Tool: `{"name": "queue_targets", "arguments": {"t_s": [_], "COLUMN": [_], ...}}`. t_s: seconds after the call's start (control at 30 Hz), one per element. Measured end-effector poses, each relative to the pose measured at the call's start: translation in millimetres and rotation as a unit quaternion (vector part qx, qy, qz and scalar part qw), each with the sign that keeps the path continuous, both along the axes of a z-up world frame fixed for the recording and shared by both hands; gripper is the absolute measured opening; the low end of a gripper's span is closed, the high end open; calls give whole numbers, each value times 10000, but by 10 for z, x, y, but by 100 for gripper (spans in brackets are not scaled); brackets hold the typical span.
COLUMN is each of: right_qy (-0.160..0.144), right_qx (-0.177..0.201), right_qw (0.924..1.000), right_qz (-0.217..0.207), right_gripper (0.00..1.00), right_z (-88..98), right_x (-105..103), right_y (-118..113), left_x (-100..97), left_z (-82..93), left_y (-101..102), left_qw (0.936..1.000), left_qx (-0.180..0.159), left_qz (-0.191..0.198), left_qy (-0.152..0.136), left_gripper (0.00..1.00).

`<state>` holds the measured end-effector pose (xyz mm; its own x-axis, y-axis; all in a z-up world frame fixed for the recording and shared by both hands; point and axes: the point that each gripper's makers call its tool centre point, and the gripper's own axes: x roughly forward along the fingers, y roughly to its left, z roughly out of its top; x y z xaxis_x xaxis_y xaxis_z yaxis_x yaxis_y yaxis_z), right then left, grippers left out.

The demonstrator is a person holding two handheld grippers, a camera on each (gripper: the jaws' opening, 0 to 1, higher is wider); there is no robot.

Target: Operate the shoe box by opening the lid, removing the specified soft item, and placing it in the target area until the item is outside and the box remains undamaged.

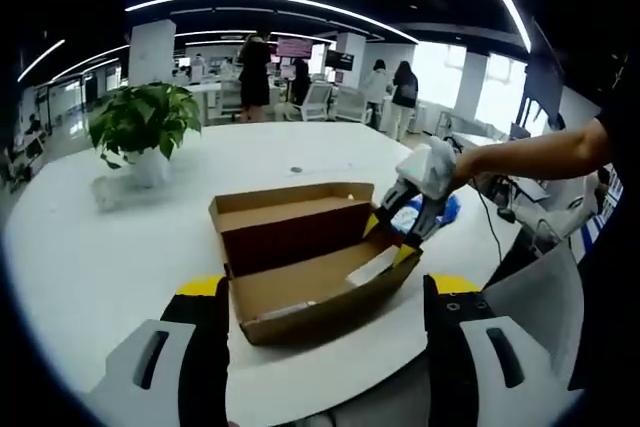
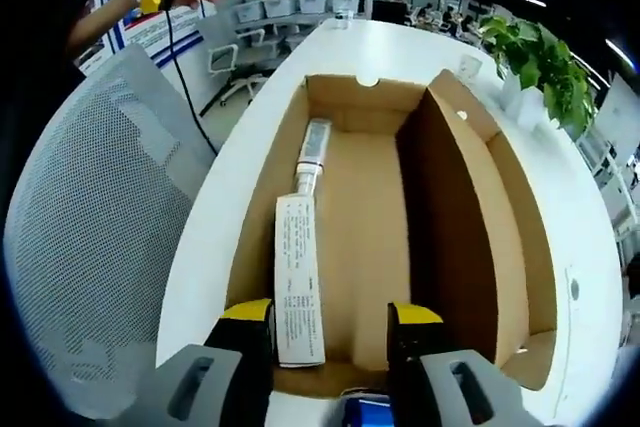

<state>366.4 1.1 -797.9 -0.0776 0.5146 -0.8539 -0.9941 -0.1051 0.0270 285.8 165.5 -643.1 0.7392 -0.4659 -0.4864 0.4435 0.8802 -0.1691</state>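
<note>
White round table (image 1: 120, 247) in an open office bears the cardboard shoe box (image 1: 300, 292), lid already folded back. Inside, along its 9 o'clock wall, lies a long white tube (image 2: 298, 282), perhaps the soft item. Right gripper (image 2: 330, 322) hovers at the box's end, jaws apart, empty; left gripper (image 1: 325, 297) likewise. Next: pinch gently

The shoe box (image 2: 440, 247) near end sits behind the right claw (image 2: 330, 332), print on its paper strip (image 2: 298, 292) unreadable
</note>
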Motion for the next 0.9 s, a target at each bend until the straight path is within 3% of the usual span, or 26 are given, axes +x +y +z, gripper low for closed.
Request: {"name": "queue_targets", "arguments": {"t_s": [0.37, 0.6, 0.9], "right_qy": [39, -55, -156], "right_qx": [254, 286, 445], "right_qw": [9996, 9994, 9987], "right_qz": [81, 208, 192], "right_gripper": [30, 17, 15], "right_z": [-49, -111, -66], "right_x": [-74, -119, -142], "right_y": [223, 321, 360], "left_x": [-45, -74, -98], "left_z": [-12, -56, -98], "left_y": [17, 27, 46], "left_qw": [10000, 9999, 9999], "left_qx": [43, 68, 129], "left_qz": [44, 65, 56], "left_qy": [8, 65, 89], "left_gripper": [82, 81, 80]}}
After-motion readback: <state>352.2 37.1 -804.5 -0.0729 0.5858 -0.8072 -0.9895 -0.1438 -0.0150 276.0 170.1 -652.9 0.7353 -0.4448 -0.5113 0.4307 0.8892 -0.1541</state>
